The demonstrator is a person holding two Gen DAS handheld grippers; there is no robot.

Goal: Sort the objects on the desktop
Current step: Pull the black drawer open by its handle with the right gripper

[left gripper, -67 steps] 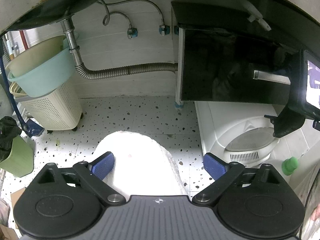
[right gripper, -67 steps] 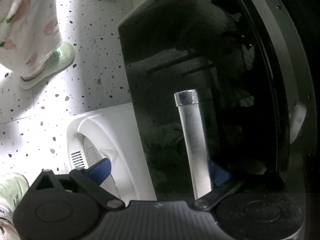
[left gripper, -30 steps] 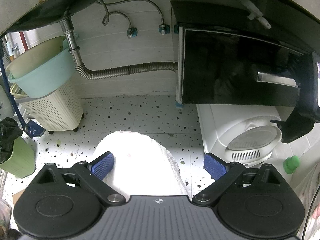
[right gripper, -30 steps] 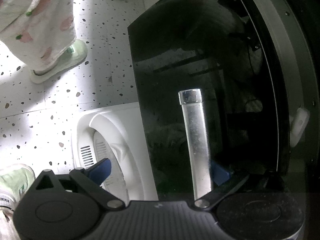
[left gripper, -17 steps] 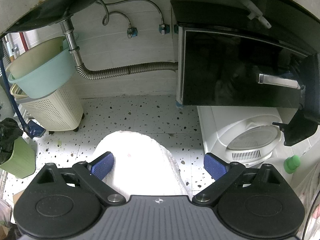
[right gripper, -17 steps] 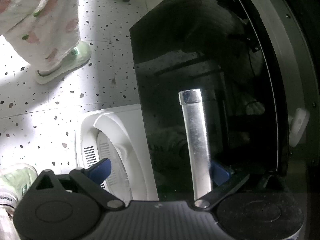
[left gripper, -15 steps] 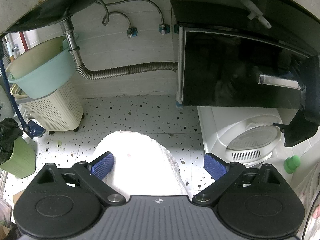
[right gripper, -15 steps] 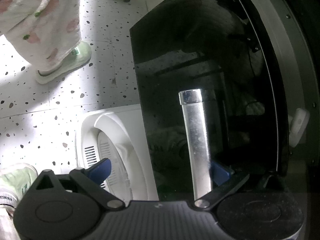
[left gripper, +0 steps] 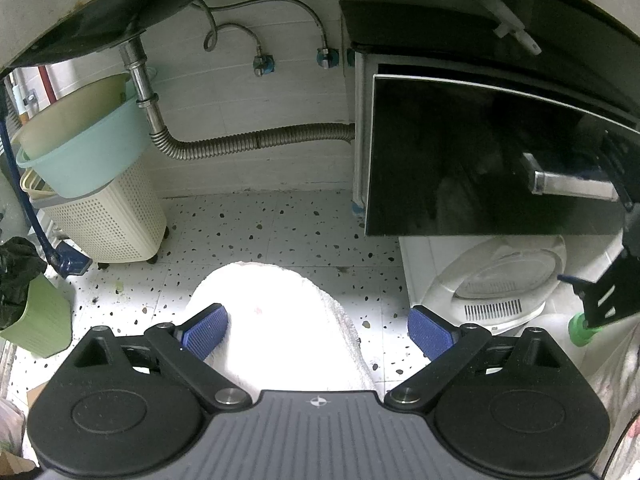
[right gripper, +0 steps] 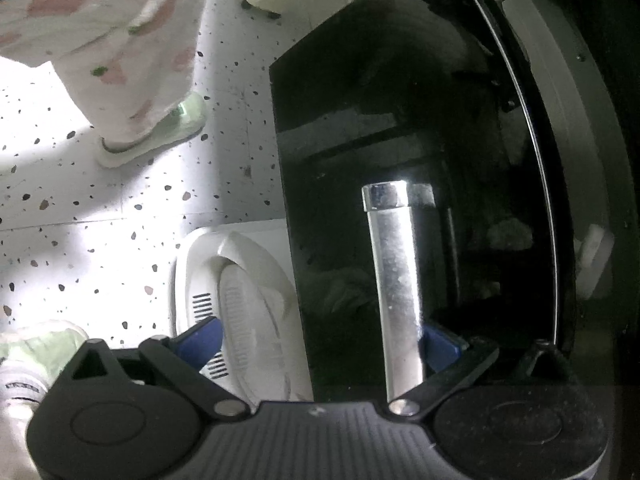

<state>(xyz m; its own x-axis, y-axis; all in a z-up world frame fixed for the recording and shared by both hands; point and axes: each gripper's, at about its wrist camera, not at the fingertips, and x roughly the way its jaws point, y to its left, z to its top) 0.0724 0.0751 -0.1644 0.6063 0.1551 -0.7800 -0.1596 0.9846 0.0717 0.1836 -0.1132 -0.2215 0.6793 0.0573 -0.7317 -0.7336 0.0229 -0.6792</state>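
Note:
A glossy black cabinet front [left gripper: 460, 160] with a silver bar handle [left gripper: 568, 184] stands under the counter at the right. My right gripper [right gripper: 320, 344] is open. The bar handle [right gripper: 396, 280] runs up between its fingers, close against the right blue pad [right gripper: 440, 346], while the left pad [right gripper: 200, 340] hangs free over a white appliance. In the left wrist view the right gripper [left gripper: 624, 216] shows at the handle's right end. My left gripper [left gripper: 318, 332] is open and holds nothing, low over a white fleecy shape [left gripper: 280, 320].
A white vented appliance [left gripper: 492, 280] sits on the speckled floor below the black front. Left are a cream basket [left gripper: 108, 216], a teal basin [left gripper: 80, 152], a green bin [left gripper: 36, 316] and a drain hose [left gripper: 256, 140]. A person's trouser leg [right gripper: 120, 40] and shoe [right gripper: 160, 132] are nearby.
The black front and its handle have shifted right and come away from the cabinet frame, with the right gripper moving along. The person's leg has shifted. The left gripper has stayed still.

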